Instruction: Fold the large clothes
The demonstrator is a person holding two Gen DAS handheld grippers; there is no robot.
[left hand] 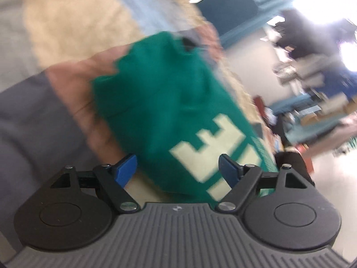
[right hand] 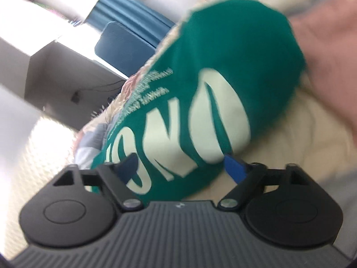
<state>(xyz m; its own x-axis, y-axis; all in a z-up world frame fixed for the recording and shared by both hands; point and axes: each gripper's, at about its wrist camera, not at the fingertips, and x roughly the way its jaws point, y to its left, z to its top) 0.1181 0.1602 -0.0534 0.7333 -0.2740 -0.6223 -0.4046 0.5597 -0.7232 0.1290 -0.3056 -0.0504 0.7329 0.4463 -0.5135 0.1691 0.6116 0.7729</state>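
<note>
I have the green knit garment with cream block lettering [left hand: 169, 102] lying on a patchwork quilt of beige, pink and grey panels [left hand: 67, 33], in front of both grippers. The left gripper [left hand: 178, 167] and right gripper [right hand: 181, 167] stand with jaws apart, cloth between them but unpinched. It looks soft, light and floppy; I'd pinch a doubled edge or hem.

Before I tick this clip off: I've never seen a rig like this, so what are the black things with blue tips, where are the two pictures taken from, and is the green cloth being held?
Each picture comes from a camera mounted on a hand-held two-finger gripper, looking forward along its fingers. The left gripper and the right gripper each show black arms with blue pads. Both stand open. A green garment with pale lettering lies folded on a patchwork blanket; it reaches between the fingers but the pads do not press it, so nothing is held. The frames are blurred.
</note>
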